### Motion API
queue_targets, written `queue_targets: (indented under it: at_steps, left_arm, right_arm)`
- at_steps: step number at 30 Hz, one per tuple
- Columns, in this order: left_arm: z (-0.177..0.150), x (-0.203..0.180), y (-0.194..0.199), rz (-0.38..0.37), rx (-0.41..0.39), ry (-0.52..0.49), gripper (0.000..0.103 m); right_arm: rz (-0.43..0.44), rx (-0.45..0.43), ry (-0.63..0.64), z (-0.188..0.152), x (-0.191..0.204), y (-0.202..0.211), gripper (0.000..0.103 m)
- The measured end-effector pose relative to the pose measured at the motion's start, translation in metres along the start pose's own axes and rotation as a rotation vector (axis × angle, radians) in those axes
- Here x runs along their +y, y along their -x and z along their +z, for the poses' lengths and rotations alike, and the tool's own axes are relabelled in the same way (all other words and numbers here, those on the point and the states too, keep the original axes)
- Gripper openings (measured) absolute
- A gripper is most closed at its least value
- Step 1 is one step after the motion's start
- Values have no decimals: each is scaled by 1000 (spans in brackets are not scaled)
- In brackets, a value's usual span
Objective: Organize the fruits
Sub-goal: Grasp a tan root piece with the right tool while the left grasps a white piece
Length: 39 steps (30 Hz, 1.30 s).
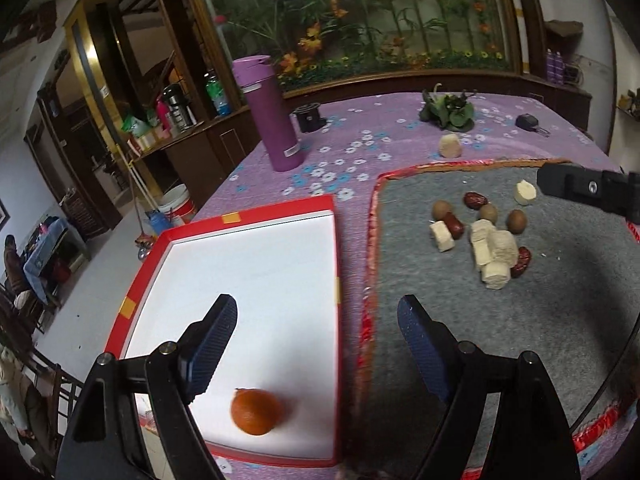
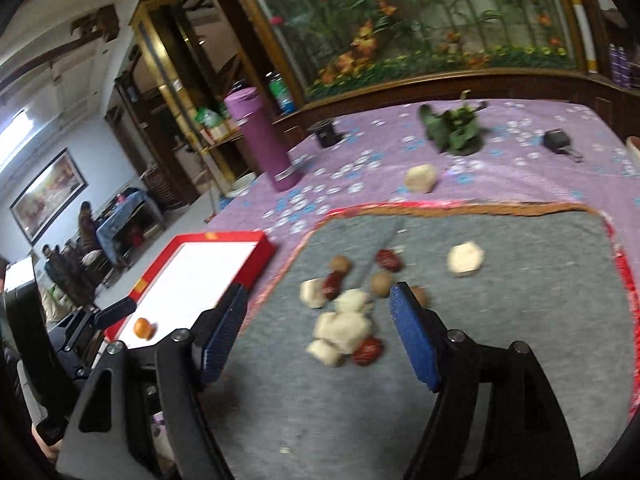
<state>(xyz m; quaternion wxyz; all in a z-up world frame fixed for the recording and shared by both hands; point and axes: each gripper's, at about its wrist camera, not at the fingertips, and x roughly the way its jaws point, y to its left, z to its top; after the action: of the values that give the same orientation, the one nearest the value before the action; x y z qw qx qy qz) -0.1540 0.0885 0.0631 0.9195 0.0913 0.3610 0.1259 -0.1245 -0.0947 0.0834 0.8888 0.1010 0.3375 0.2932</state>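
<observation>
I'd bring my right gripper (image 2: 316,322) straight down over one red date (image 2: 368,351) at the pile's six o'clock edge, closing gently. Both tongs gape empty; my left gripper (image 1: 316,332) hovers level above the red tray (image 1: 224,220), the orange (image 1: 256,411) at its six o'clock.

back wall: wide wood-framed panel of flowers and green stems (image 1: 360,16), small bright lights at its top
left: dark wooden shelving (image 1: 120,80) with gilt trim, bottles on its ledge
far left wall: framed painting (image 2: 48,196)
floor: pale grey (image 1: 92,292)
</observation>
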Motion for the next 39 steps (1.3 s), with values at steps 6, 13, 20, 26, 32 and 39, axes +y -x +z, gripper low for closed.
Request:
queue_targets:
  at_steps: [6, 13, 20, 26, 32, 39]
  left_arm:
    - [-2, -28, -6, -41, 35, -63, 83]
    - [-6, -52, -14, -199, 119, -75, 83]
    - [3, -61, -20, -320, 177, -8, 81]
    - [13, -94, -38, -359, 206, -38, 60]
    - [19, -103, -58, -360, 221, -24, 46]
    - [19, -103, -60, -371, 177, -38, 24]
  right_arm:
    - [-185, 34, -2, 17, -52, -8, 76]
    - [-309, 195, -44, 35, -97, -54, 73]
    - [-365, 238, 29, 33, -92, -88, 56]
    - [-256, 223, -13, 32, -104, -76, 43]
    - [-216, 233, -69, 34, -109, -75, 43]
    - [-209, 221, -62, 35, -105, -73, 31]
